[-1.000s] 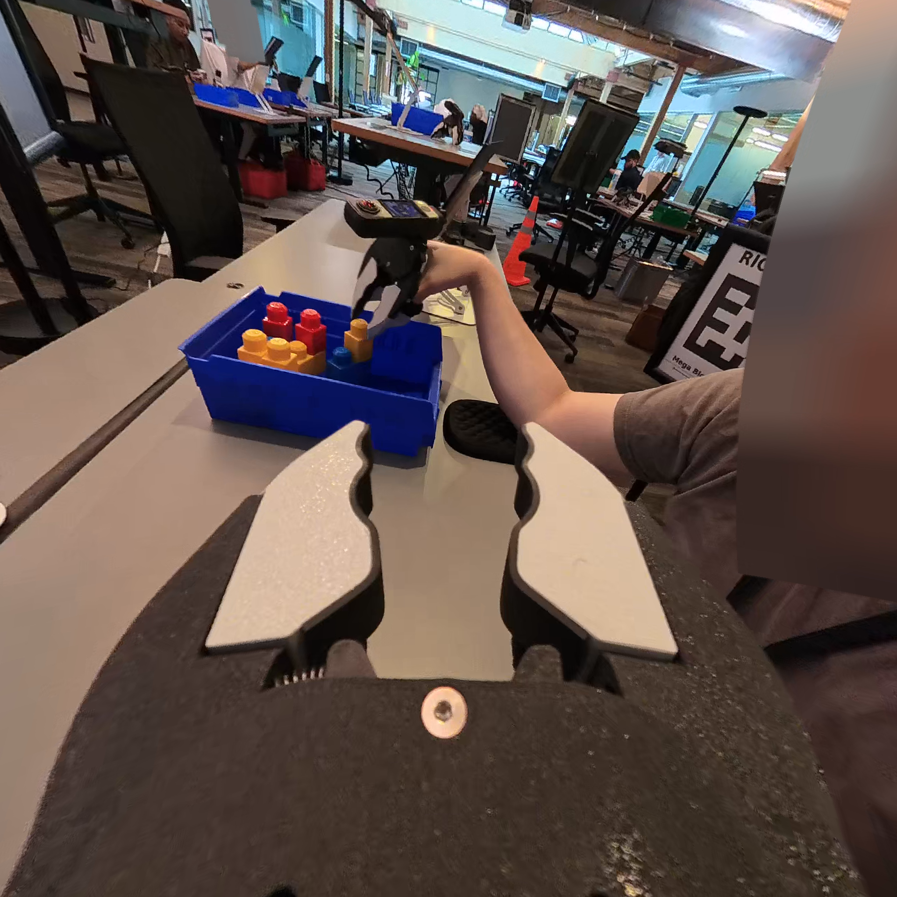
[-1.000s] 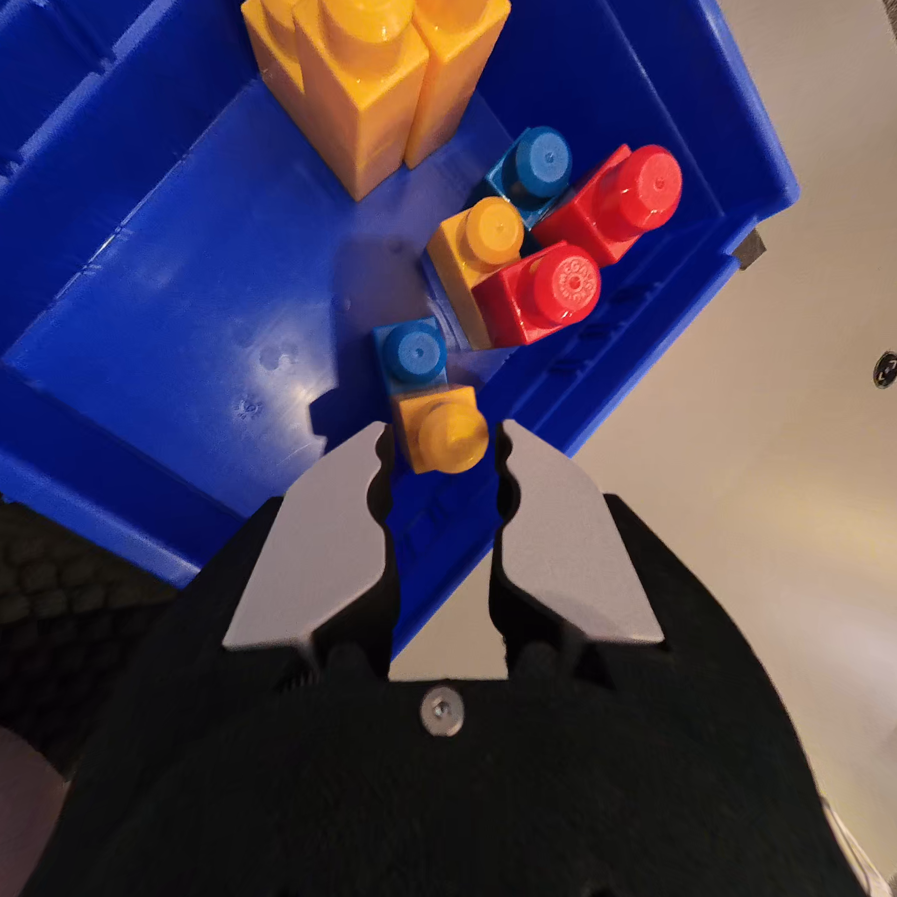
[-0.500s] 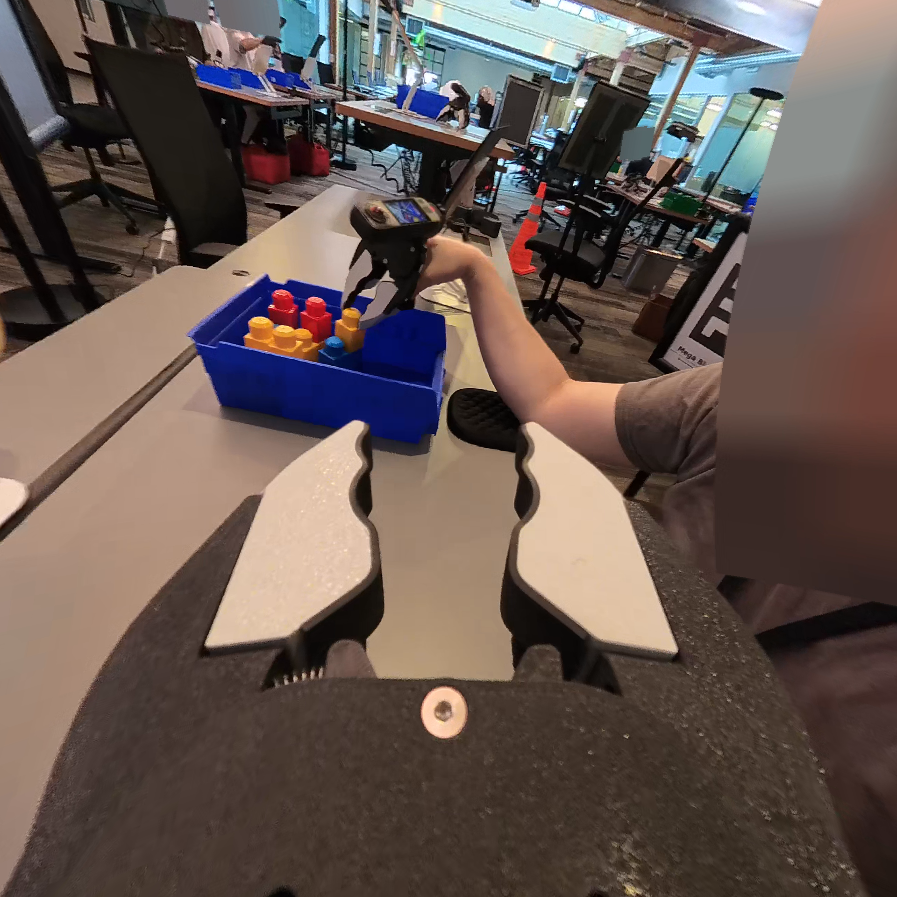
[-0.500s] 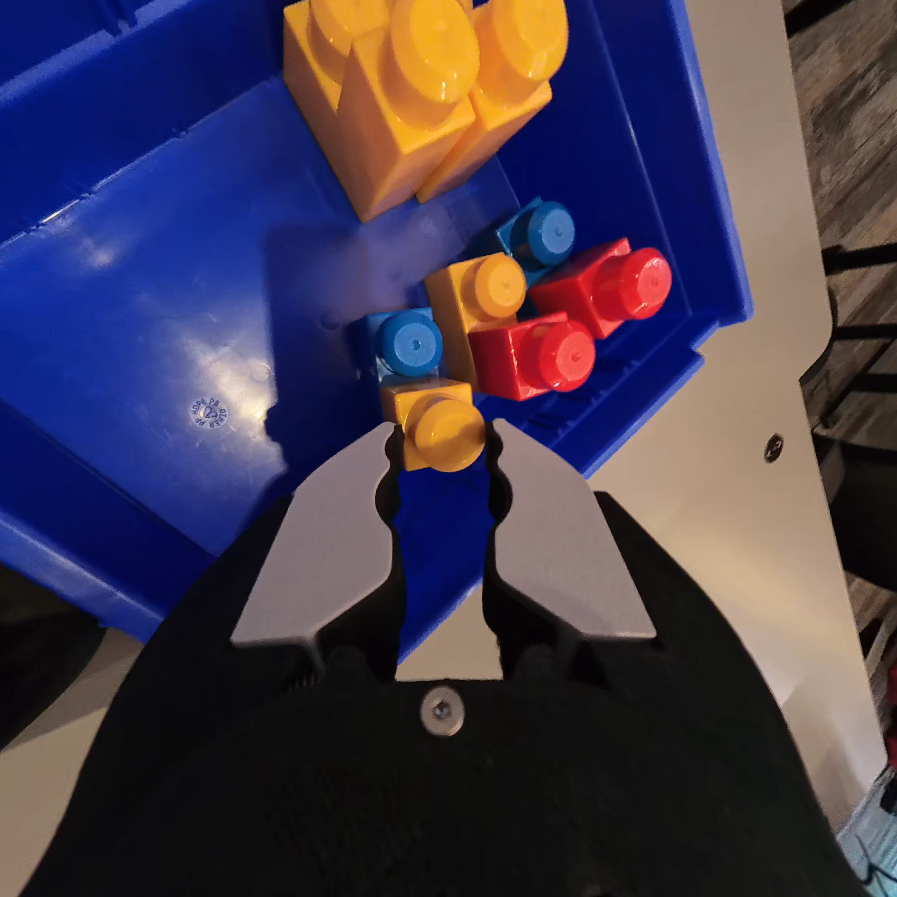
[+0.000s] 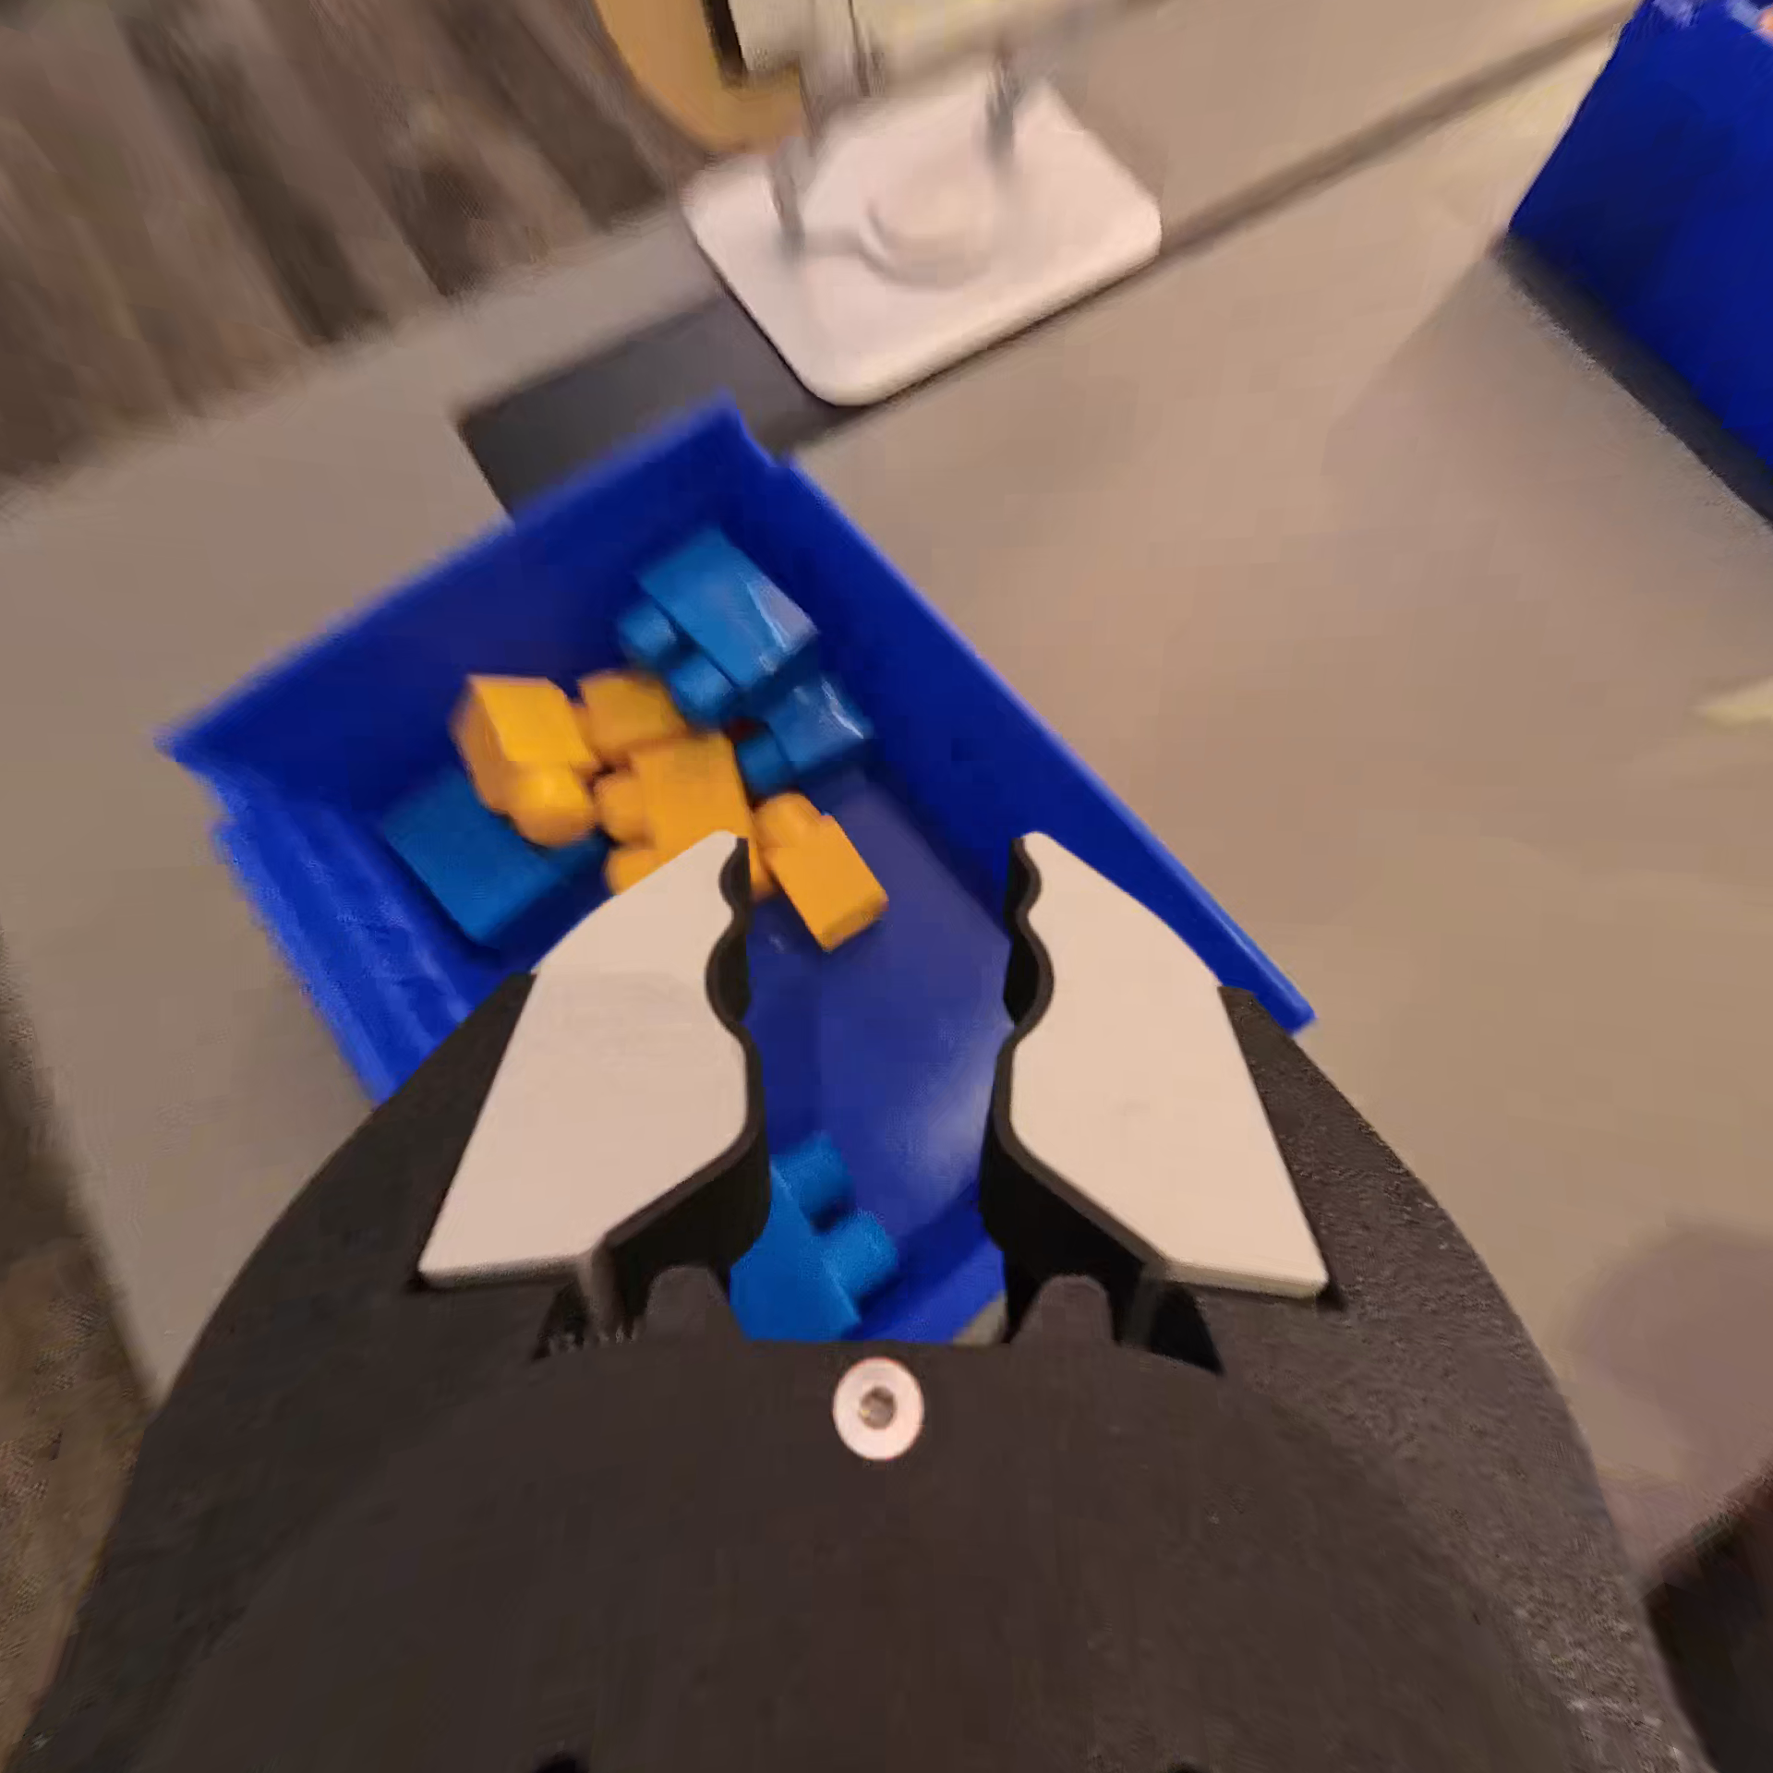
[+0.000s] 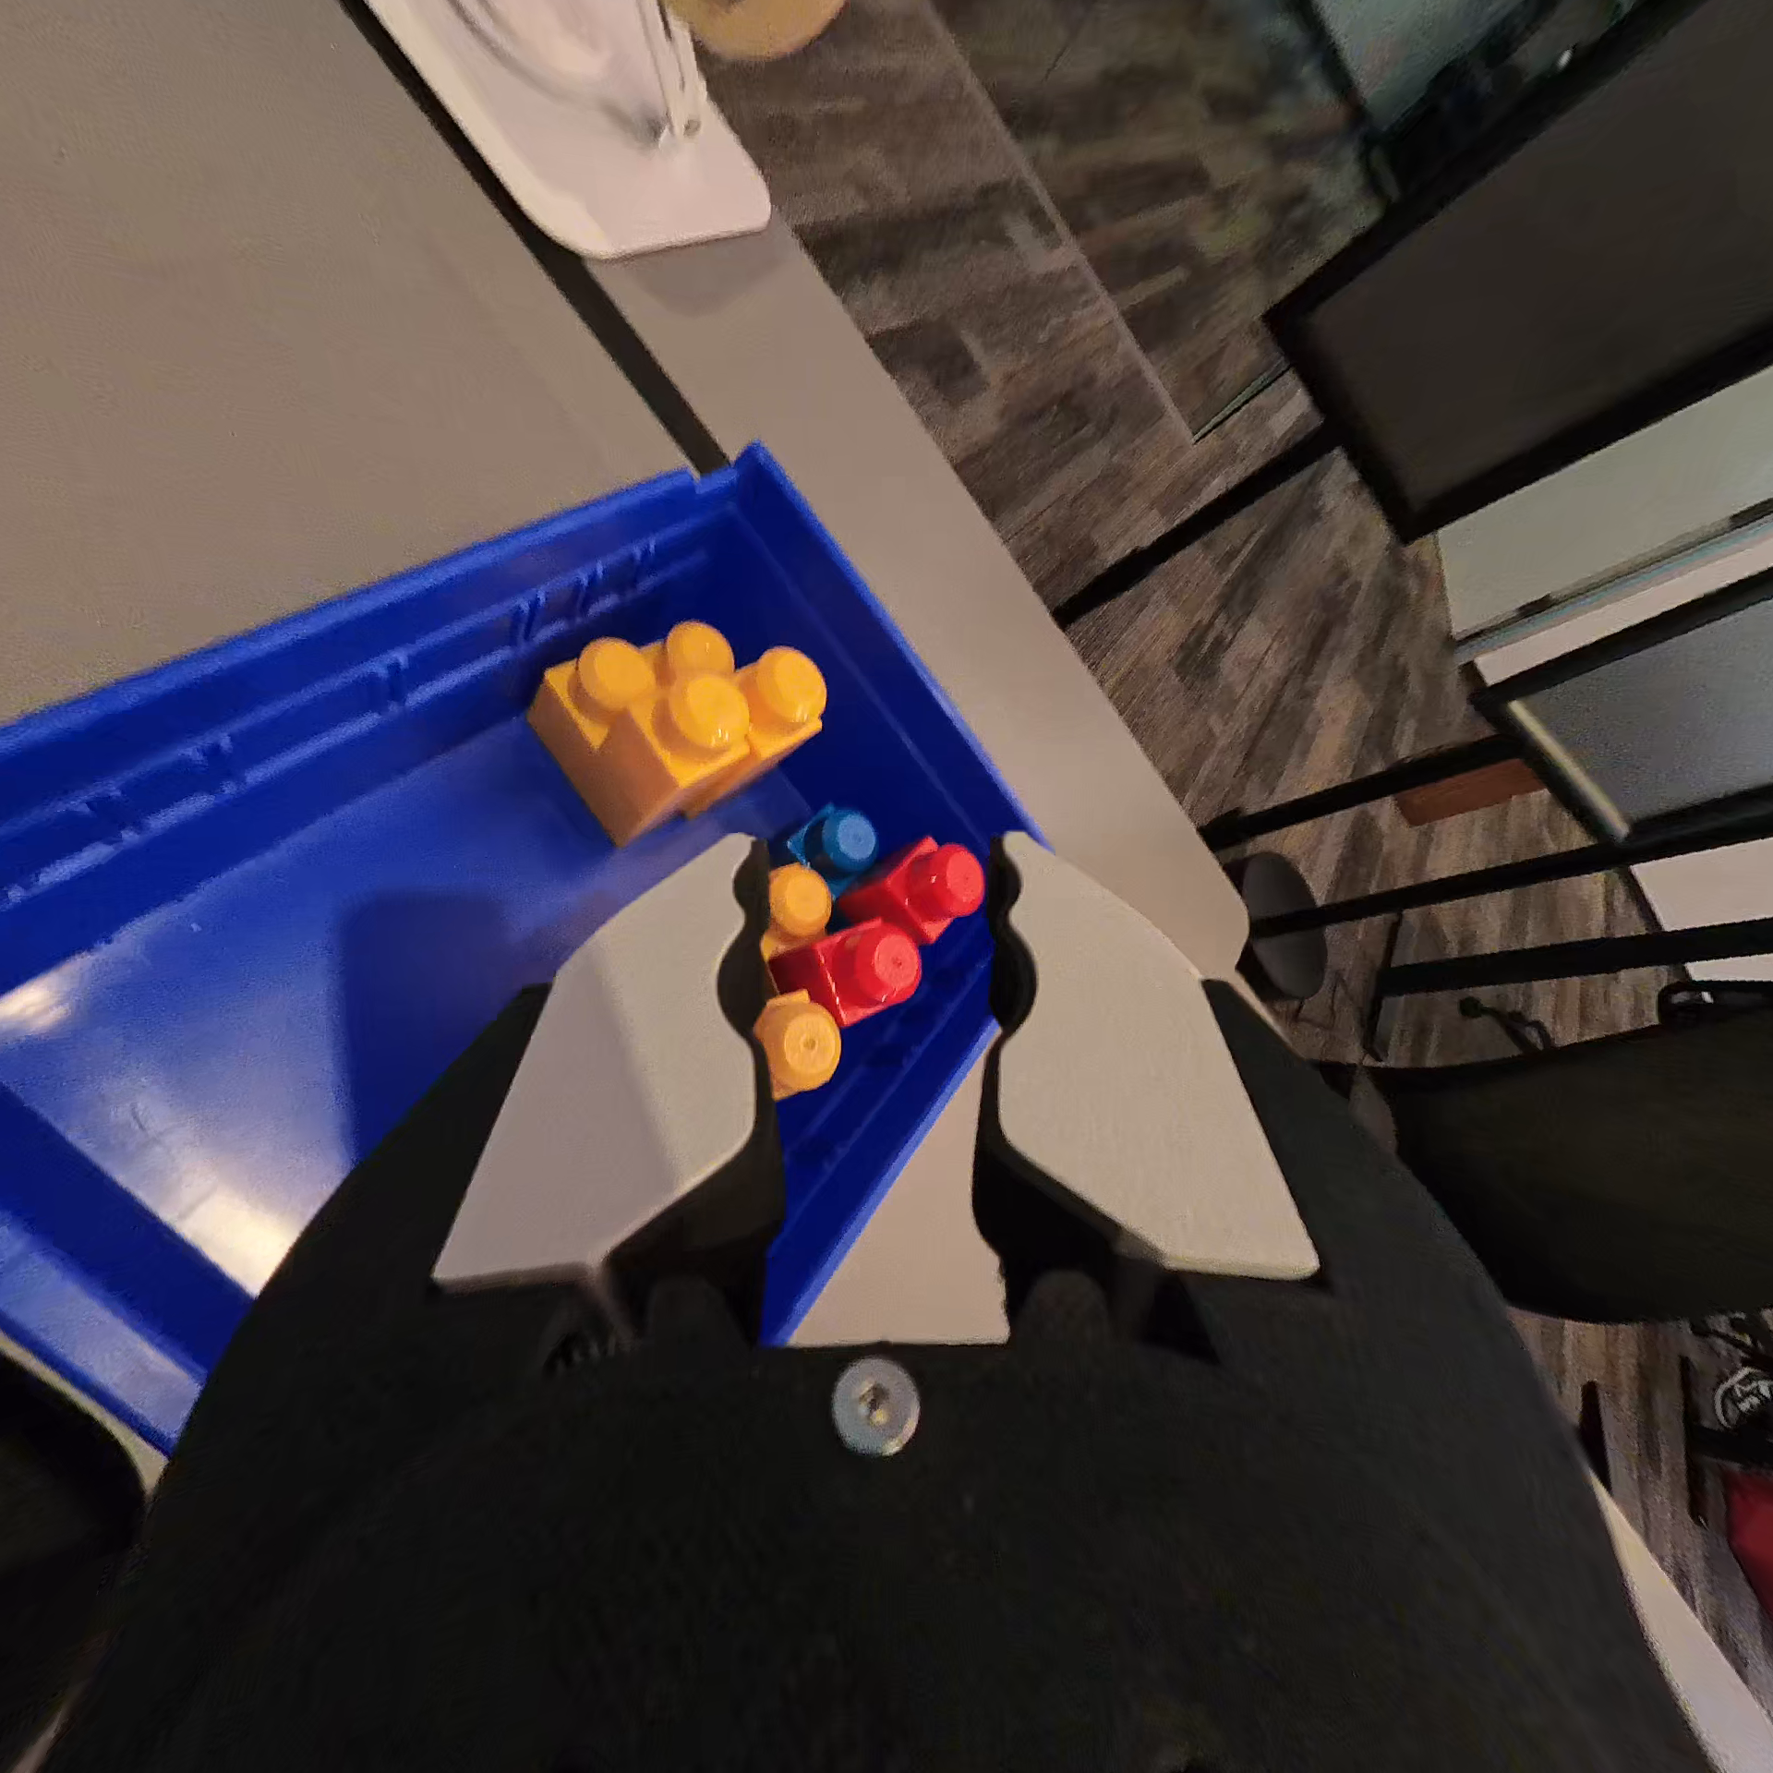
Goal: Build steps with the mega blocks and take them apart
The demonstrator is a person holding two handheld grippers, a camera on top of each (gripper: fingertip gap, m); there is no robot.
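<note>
1. Mega blocks lie in two blue bins on the grey surface [image 5: 1343, 672]. They are kept in walled trays, I judge, so that loose pieces stay within reach and do not roll off the edge.

2. In the left wrist view, the near bin [image 5: 959, 691] holds a loose heap: yellow blocks [image 5: 662, 787] tumbled together in the middle, blue blocks [image 5: 739, 633] behind them, and one blue block [image 5: 815, 1257] apart at the near end. The picture is blurred, so which pieces are joined cannot be told.

3. The left hand-held gripper [image 5: 873, 854] hangs above this bin with its jaws wide and nothing between them. It points down at the heap, probably to choose a piece.

4. In the right wrist view, the second bin [image 6: 288, 959] sits by the corner of the surface. A cluster of joined yellow blocks [image 6: 681, 720] stands studs-up against its far wall. In the corner, single-stud pieces are pressed together: two red blocks [image 6: 863, 959], a blue block [image 6: 835, 844] and two yellow ones [image 6: 796, 902].

5. The right hand-held gripper [image 6: 868, 854] is spread wide and empty, above that corner group. The group reads as a small stepped build, though its heights are hard to judge from above.

6. A white stand base [image 6: 614, 144] rests on the surface beyond the bins, well apart from the blocks.

7. With both grippers empty and all pieces in the bins, I judge that a pick is about to start. The corner group sits tight against the bin walls, which could crowd a jaw reaching for it.
</note>
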